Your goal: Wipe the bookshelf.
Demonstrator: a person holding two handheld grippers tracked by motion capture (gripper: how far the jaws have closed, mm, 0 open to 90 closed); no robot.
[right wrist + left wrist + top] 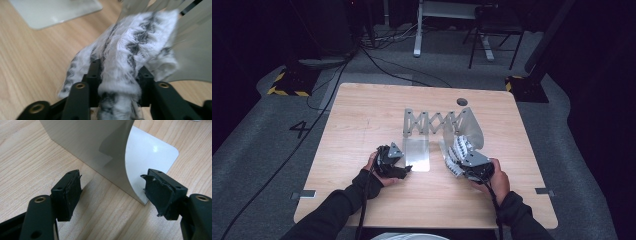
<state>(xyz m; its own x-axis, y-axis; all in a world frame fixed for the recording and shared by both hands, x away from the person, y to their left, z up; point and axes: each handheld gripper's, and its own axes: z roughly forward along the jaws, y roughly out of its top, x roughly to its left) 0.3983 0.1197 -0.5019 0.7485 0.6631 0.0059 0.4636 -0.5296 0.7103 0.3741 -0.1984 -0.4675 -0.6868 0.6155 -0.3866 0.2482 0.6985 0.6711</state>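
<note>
While our left gripper [404, 169] rests low on the wooden table [362, 125], its jaws stand wide apart with nothing pinched between them; in the left gripper view the worn black pads [72, 192] sit either side of the near corner of the metal rack's flat base plate [152, 152], one pad over bare wood, the other just at the plate's edge. We cannot tell whether that pad touches the plate. The upright end panel [90, 145] of the rack rises right ahead of these jaws.

Our right gripper [462, 167] sits on the other side of the expanding metal rack [432, 122], close against its curved right end panel [472, 130]. Between its jaws lies a white sock with a grey zigzag pattern [130, 50], bunched and somewhat blurred in the right gripper view. These jaws have just been opening, and the knit bulges between them, still touching both sides, so we cannot tell whether the pads press on it or merely frame it. The sock's free end spills forward and leans against the curved panel [195, 55], while a loose flap hangs down toward the wood at the left. From above, the sock [458, 152] shows between the gripper and the panel, near the table's middle, with the scissor lattice [432, 120] of the rack behind it
</note>
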